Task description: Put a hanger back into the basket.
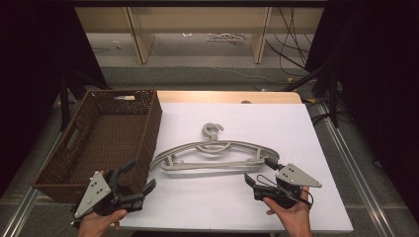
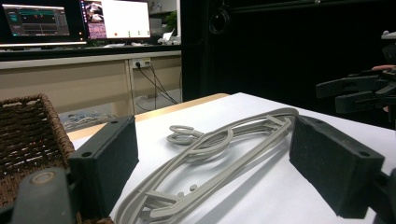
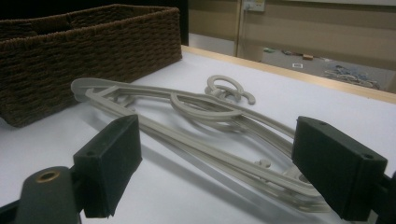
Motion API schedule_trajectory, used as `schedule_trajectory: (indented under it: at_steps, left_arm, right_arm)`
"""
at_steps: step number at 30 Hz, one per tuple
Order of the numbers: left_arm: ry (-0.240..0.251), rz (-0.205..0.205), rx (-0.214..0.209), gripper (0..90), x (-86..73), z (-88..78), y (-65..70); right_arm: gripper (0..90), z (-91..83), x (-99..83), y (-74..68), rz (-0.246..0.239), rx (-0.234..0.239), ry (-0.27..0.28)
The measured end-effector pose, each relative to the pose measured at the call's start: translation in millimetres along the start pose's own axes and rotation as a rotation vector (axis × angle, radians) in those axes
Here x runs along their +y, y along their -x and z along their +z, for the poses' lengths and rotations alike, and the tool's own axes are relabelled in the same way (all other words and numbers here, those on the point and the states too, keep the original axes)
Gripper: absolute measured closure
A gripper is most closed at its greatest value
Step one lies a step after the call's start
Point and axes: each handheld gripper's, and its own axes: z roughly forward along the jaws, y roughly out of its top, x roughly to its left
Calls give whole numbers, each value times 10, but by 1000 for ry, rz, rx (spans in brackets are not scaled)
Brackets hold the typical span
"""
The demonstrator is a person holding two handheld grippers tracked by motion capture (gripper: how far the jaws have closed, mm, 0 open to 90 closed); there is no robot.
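Note:
A stack of grey plastic hangers [image 1: 217, 146] lies flat on the middle of the white tabletop, hooks pointing to the far side. My left gripper [image 1: 140, 176] is open near the front left, beside the basket's near corner, aimed at the hangers' left end [image 2: 219, 154]. On the other side, my right gripper [image 1: 259, 170] is open just short of the hangers' right end [image 3: 201, 112]. In the left gripper view [image 2: 215, 140] and the right gripper view [image 3: 217, 140] nothing sits between the pads. The right gripper [image 2: 359, 91] also appears far right in the left gripper view.
A brown wicker basket [image 1: 148, 128] stands on the table's left side, its wall [image 3: 93, 37] next to the hangers' left end. The white board [image 1: 237, 202] has bare room in front of the hangers and to their right. Monitors [image 2: 116, 18] glow on a desk beyond.

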Motion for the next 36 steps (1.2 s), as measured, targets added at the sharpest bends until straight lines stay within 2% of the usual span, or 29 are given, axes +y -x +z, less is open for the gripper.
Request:
schedule_trajectory:
  at_steps: [1, 2, 4, 5, 10, 11, 15, 16, 18, 20, 24, 25, 28, 30, 31, 32, 34, 36]
  left_arm:
    - [0, 0, 0, 154, 0, 0, 0]
    - [0, 2, -2, 154, 0, 0, 0]
    - [-4, 3, -1, 154, -2, -2, 4]
    - [-4, 0, -1, 154, -2, -3, 6]
    - [-6, 6, -2, 154, -2, 4, 1]
    - [-6, 6, -2, 154, -2, 4, 1]
    - [-9, 4, -2, 155, -5, 9, 4]
    - [-7, -6, 0, 155, -4, 9, 9]
    - [-4, 0, -2, 155, -1, 7, 4]
    - [-5, -1, -2, 154, -2, 5, 5]
    - [-2, 1, -4, 154, 1, 6, -1]
    - [-4, -11, 0, 154, -2, 4, 7]
    - [-3, -17, 2, 155, -2, 3, 5]
    - [-7, -13, 3, 155, -3, 5, 5]
    - [-5, 0, 6, 155, -2, 5, 4]
    - [-4, -2, 8, 155, -1, 6, 6]
    - [-4, -7, 8, 155, -2, 9, 6]
    - [-9, 4, 8, 155, -3, 4, 4]
  right_arm:
    - [169, 1, -1, 1, 0, 0, 4]
    - [172, -11, 0, -16, 32, 14, -20]
    - [175, -11, 2, -13, 30, 13, -20]
    - [180, 6, 7, 3, 10, 1, 1]
    - [196, 52, 28, 30, -5, 3, -7]
    - [200, 52, 38, 40, -14, 1, -23]
    - [202, 76, 65, 62, -23, 4, -26]
    - [202, 82, 82, 77, -21, 23, -40]
    - [208, 122, 135, 132, -42, 20, -59]
    - [208, 145, 154, 153, -47, 20, -53]
    - [212, 241, 269, 252, -54, 26, -95]
    - [212, 261, 286, 272, -59, 25, -98]
    - [212, 308, 320, 312, -55, 48, -127]
    - [212, 373, 344, 352, -68, 61, -146]
    - [223, 430, 363, 387, -72, 70, -190]
    - [242, 475, 370, 417, -90, 75, -191]
    - [260, 567, 381, 455, -95, 86, -212]
    - [260, 676, 396, 489, -112, 88, -260]
